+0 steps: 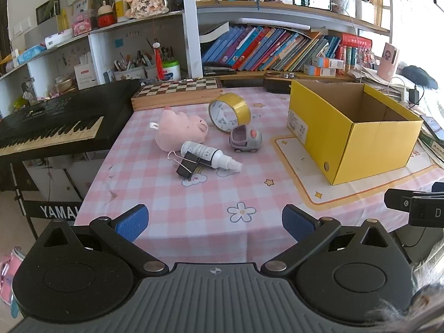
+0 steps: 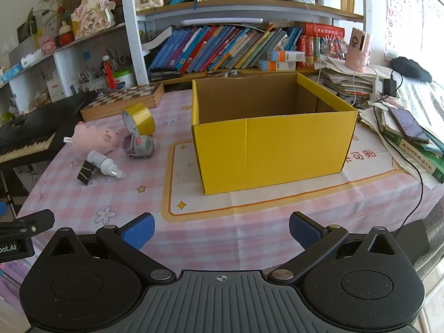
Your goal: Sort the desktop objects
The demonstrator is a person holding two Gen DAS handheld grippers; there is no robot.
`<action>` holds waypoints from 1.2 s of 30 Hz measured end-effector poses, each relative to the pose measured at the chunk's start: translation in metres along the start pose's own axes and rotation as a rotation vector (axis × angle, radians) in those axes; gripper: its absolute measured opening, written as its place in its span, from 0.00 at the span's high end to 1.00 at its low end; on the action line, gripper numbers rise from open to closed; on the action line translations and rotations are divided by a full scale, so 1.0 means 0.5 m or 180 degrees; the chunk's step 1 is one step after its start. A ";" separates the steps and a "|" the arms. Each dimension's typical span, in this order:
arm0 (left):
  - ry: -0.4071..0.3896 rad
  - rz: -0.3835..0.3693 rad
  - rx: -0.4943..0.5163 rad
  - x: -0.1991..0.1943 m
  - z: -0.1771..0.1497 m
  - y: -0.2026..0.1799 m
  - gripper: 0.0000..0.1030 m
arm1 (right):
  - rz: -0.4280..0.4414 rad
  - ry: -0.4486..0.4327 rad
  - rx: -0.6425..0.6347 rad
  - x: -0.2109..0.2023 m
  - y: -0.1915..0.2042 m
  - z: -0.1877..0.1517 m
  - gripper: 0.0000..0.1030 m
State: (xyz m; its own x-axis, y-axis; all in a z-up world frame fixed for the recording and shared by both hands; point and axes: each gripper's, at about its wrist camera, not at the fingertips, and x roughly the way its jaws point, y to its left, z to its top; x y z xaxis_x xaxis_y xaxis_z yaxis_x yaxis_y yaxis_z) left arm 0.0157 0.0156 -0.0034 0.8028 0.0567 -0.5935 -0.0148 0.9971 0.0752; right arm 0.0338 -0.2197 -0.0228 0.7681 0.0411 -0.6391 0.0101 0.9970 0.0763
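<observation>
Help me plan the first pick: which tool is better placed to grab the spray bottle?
Probably the left tool. Its view faces the spray bottle almost straight ahead, jaws open. The right tool faces the yellow box, with the bottle far off to its left.

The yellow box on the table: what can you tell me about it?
The yellow box looks like plain corrugated cardboard, yellow outside and brown inside, with no lid and nothing visible in it. It stands upright on a cream mat over the pink checked tablecloth. A white label and a small round hole show on its sides. Nothing touches it; the toys lie apart, to its left.
</observation>
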 end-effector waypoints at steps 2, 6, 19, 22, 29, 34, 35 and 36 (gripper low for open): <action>0.0003 -0.0007 0.0004 0.000 0.000 -0.001 0.00 | -0.0002 0.0004 0.0002 0.000 0.000 0.000 0.00; 0.0006 -0.0017 0.0015 -0.001 0.000 -0.003 0.00 | -0.0010 0.0011 0.0014 0.000 -0.002 -0.003 0.00; 0.0021 -0.0054 0.0020 -0.001 -0.004 -0.003 0.00 | 0.0031 0.0047 -0.0057 -0.003 0.007 -0.005 0.00; -0.0008 -0.0074 0.0024 -0.003 -0.004 -0.002 0.00 | 0.0033 0.0033 -0.0069 -0.004 0.009 -0.004 0.00; -0.0044 -0.0105 0.0023 -0.004 -0.001 0.000 0.00 | 0.0100 -0.0042 -0.0078 -0.013 0.012 0.000 0.00; -0.0046 -0.0114 0.0030 -0.004 0.000 0.000 0.00 | 0.0101 -0.0027 -0.0065 -0.011 0.013 0.000 0.00; -0.0048 -0.0122 0.0031 -0.004 0.000 0.001 0.00 | 0.0102 -0.0021 -0.0059 -0.010 0.013 0.000 0.00; -0.0049 -0.0125 0.0030 -0.003 0.000 0.002 0.00 | 0.0104 -0.0016 -0.0055 -0.009 0.014 0.001 0.00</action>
State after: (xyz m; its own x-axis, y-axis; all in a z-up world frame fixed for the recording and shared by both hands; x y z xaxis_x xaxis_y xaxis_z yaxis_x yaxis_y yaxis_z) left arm 0.0144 0.0164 -0.0021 0.8116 0.0165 -0.5839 0.0226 0.9980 0.0597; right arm 0.0305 -0.2131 -0.0191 0.7710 0.0734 -0.6326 -0.0262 0.9961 0.0837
